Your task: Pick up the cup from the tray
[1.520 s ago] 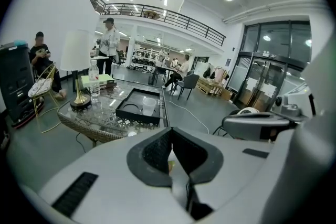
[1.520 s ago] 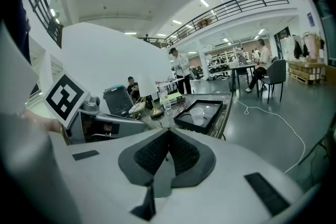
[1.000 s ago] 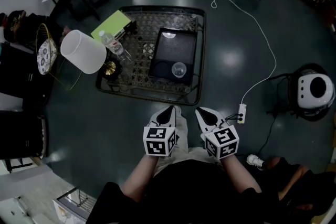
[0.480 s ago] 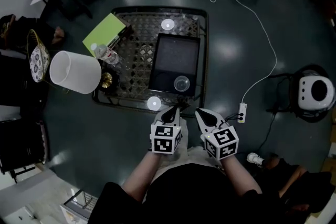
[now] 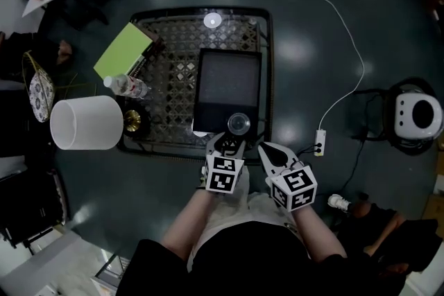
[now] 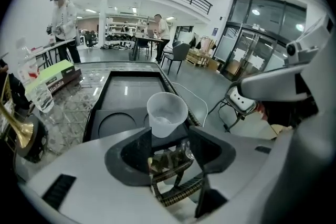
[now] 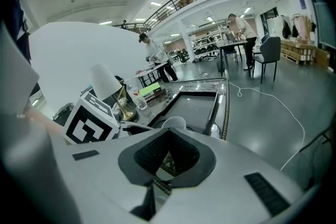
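A clear plastic cup (image 5: 238,123) stands upright in a round recess at the near end of the black tray (image 5: 229,80). In the left gripper view the cup (image 6: 167,112) sits just past the fingertips, centred on the gap. My left gripper (image 5: 227,143) is at the tray's near edge; its jaws have just been opening and stand apart, with no pad touching the cup. My right gripper (image 5: 272,151) hovers to the right of it, off the table's front edge, jaws closed to a point with nothing in them. From the right gripper view the cup's rim (image 7: 174,123) shows beyond the jaws.
The tray lies on a dark metal mesh table (image 5: 173,73). At its left stand a water bottle (image 5: 125,85), a green book (image 5: 123,50) and a brass lamp with a white shade (image 5: 87,123). A white cable and power strip (image 5: 319,147) lie on the floor at right, near a white appliance (image 5: 416,114).
Both grippers have moved forward toward the tray. The left one now reaches the tray's near edge by the cup, and its jaws have gone from shut to open.
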Available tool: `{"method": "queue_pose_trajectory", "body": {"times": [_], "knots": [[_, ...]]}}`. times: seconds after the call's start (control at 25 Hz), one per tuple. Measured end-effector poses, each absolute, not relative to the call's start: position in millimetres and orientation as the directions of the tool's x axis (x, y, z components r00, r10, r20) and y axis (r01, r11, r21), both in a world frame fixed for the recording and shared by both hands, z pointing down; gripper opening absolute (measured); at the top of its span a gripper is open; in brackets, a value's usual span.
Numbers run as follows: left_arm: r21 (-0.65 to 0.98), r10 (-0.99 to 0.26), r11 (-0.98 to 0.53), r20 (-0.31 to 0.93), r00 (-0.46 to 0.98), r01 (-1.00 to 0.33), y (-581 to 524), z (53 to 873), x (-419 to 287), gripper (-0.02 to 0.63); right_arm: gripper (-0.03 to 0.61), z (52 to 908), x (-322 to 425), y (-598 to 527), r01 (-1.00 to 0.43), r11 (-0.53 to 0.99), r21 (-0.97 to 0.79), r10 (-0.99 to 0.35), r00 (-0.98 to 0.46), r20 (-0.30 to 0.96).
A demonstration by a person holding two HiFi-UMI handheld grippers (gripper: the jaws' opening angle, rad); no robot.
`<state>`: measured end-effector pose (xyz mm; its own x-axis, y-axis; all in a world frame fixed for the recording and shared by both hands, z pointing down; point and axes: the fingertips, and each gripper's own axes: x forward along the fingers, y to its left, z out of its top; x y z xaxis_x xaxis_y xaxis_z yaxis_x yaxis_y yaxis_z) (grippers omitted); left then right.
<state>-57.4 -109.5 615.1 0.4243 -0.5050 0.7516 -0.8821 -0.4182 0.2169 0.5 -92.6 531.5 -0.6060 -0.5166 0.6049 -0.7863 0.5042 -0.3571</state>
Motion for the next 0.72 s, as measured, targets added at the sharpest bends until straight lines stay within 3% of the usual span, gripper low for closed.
{"method": "queue_pose_trajectory", "body": {"times": [0.4, 0.72], "knots": [[0.173, -0.455, -0.486, 0.787, 0.417, -0.857, -135, 637, -51, 0.327, 0.011, 539, 1, -111, -0.8, 0.473, -0.368, -0.518, -0.591, 0.619], [0.138, -0.433, -0.53, 0.804, 0.407, -0.836, -146, 647, -43, 0.342, 0.011, 542, 1, -118, -0.806, 0.459, -0.373, -0.523, -0.585, 0.62]]}}
